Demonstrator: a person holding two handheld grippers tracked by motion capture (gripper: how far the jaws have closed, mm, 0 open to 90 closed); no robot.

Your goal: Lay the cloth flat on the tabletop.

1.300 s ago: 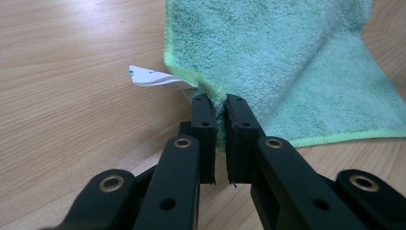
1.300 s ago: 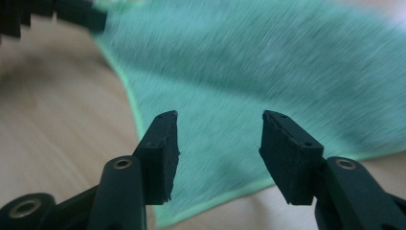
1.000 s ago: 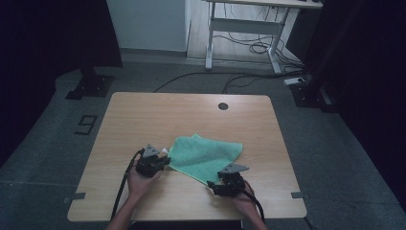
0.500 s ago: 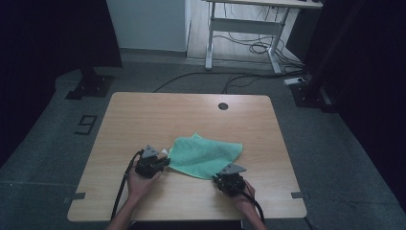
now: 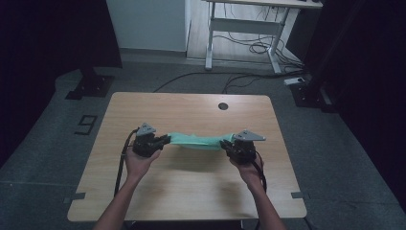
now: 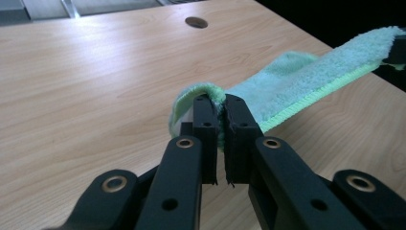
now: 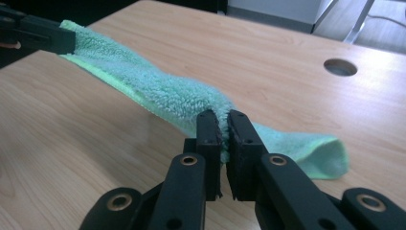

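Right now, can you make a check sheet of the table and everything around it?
Surface: wooden table with a round hole near the far edge.
Job's things: green cloth lifted off the table, stretched between both grippers.
Clutter: nothing seen.
Grippers: left gripper shut on one end of the cloth; right gripper shut on the other end.
Cables: a black cable runs along the left forearm; loose cables lie on the floor.
Surroundings: grey floor, a white desk frame behind, dark curtains at the sides.
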